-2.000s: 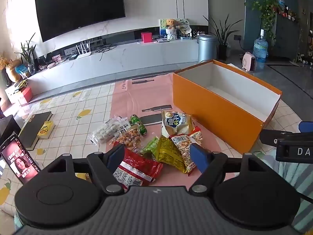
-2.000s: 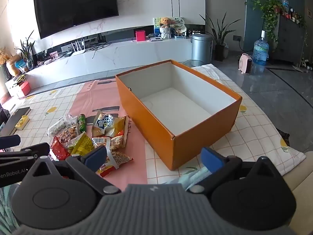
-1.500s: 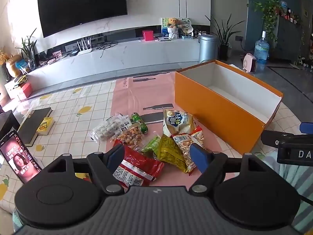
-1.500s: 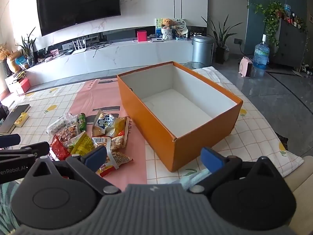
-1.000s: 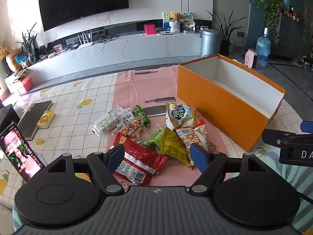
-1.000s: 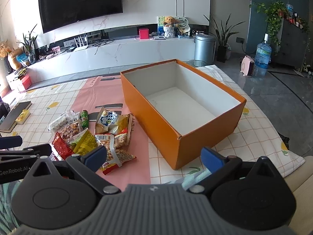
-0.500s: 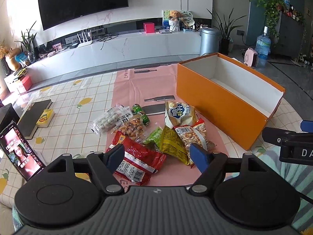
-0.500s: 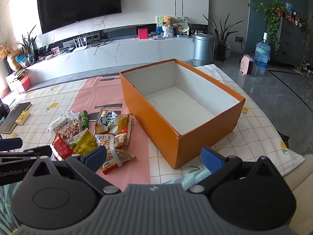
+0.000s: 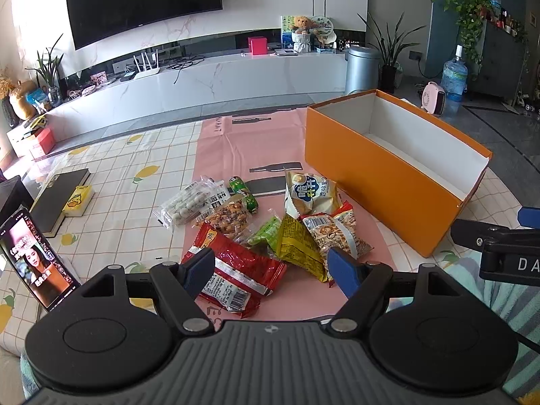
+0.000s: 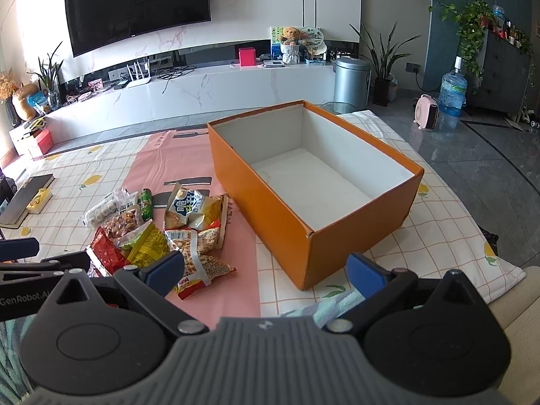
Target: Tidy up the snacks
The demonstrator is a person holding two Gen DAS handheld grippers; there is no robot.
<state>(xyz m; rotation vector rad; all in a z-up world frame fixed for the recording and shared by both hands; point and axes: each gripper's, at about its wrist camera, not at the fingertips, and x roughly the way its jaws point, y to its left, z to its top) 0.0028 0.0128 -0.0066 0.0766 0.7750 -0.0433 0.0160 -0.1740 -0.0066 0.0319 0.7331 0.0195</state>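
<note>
Jaws open on both, L gripper [image 9: 271, 268] over red pack [image 9: 238, 271], box [image 10: 314, 182] empty; 1st pick not begun, next: drop & pinch it.

The red packet [image 9: 236, 270] lay partly behind the left gripper's fingers [image 9: 199, 270], the phone [image 9: 33, 263] was cut off at the frame edge, and wrapper print stayed unreadable.

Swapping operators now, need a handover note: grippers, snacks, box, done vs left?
Left gripper: jaws open, empty, over the near edge of the snack pile, above the red pack.
Right gripper: jaws open, empty, short of the box.
Snacks: all lie on the pink mat, left of the box.
Done: nothing packed; box empty.
Left: move every pack into the box.
</note>
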